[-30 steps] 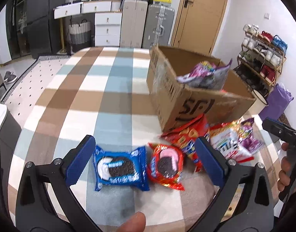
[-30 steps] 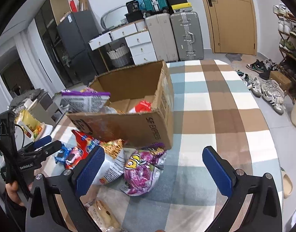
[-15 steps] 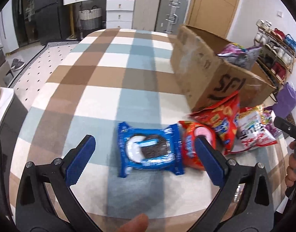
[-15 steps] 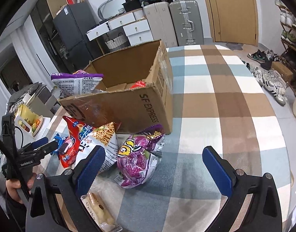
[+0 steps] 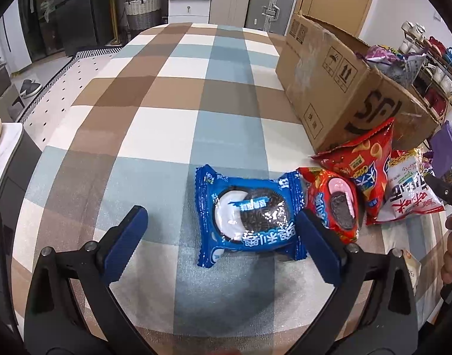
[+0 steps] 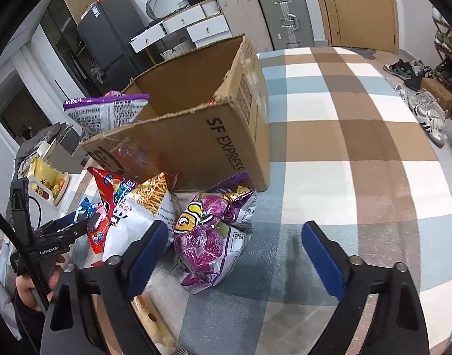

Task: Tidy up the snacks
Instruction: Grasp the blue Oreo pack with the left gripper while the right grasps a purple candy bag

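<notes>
My left gripper (image 5: pixel 223 233) is open just above the checked tablecloth (image 5: pixel 178 94). A blue cookie pack (image 5: pixel 249 216) lies between its fingers, close to the right finger. A red cookie pack (image 5: pixel 335 204) lies just right of it, then a red chip bag (image 5: pixel 364 165) and a white snack bag (image 5: pixel 409 189). My right gripper (image 6: pixel 234 248) is open, with a purple snack bag (image 6: pixel 211 236) between its fingers near the left one. An open cardboard box (image 6: pixel 196 130) stands behind, with a purple-topped bag (image 6: pixel 104 112) sticking out of it.
A white noodle-snack bag (image 6: pixel 146 210) and a red bag (image 6: pixel 107 195) lie left of the purple one, against the box. A pale packet (image 6: pixel 152 322) lies at the near table edge. Suitcases (image 6: pixel 285 14), drawers and a shoe rack (image 5: pixel 427 59) stand around the table.
My left gripper has moved forward and down toward the blue cookie pack, which now sits between its fingers. My right gripper has moved closer to the purple bag and the box.
</notes>
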